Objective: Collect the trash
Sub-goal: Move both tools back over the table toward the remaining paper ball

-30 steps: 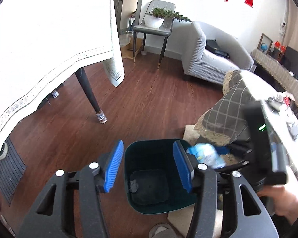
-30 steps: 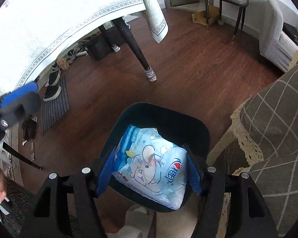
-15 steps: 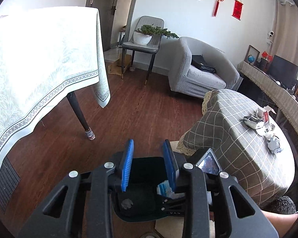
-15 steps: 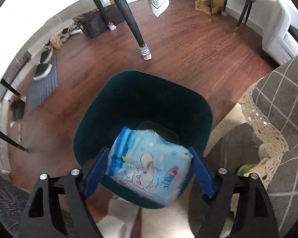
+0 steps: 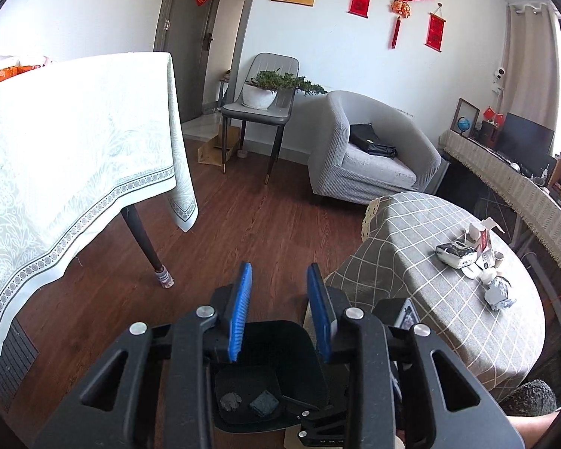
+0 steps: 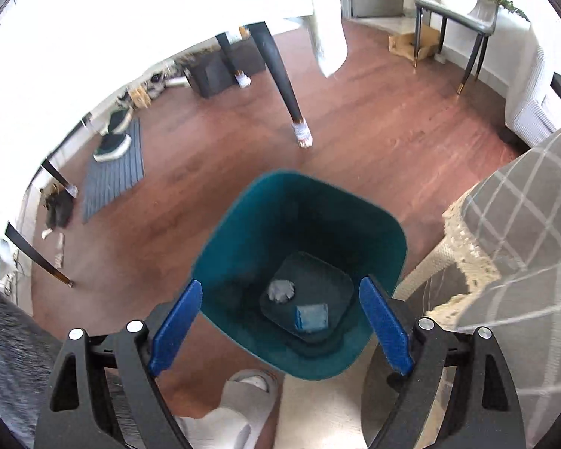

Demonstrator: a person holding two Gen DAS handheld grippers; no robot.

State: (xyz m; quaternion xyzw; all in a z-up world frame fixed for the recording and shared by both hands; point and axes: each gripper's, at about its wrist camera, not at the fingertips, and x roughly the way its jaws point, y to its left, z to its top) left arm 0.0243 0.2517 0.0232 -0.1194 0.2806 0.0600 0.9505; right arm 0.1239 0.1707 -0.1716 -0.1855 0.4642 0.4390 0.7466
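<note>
From the right wrist view, a mat (image 6: 116, 172) with shoes lies at the left under the white-clothed table (image 6: 93, 30), whose dark leg (image 6: 280, 75) stands on the wood floor beyond the bin (image 6: 243, 224). The teal bin sits on the floor just beside the checked round table (image 6: 523, 243) at the right, with a slipper (image 6: 243, 404) near its close edge. On the bin's bottom lie a grey crumpled wad (image 6: 280, 291) and, just right of it, a blue packet (image 6: 312, 317). The right gripper (image 6: 280, 325) hangs over the bin with its jaws wide apart and nothing between them.

In the left wrist view the left gripper (image 5: 280, 307) is above the same bin (image 5: 299, 344), jaws parted and bare. Further right, on the checked table (image 5: 430, 262), more litter remains near its far right edge: a white carton (image 5: 480, 237), a silvery wrapper (image 5: 455, 253) and a crumpled foil ball (image 5: 499, 293). An armchair (image 5: 370, 157) stands beyond.
</note>
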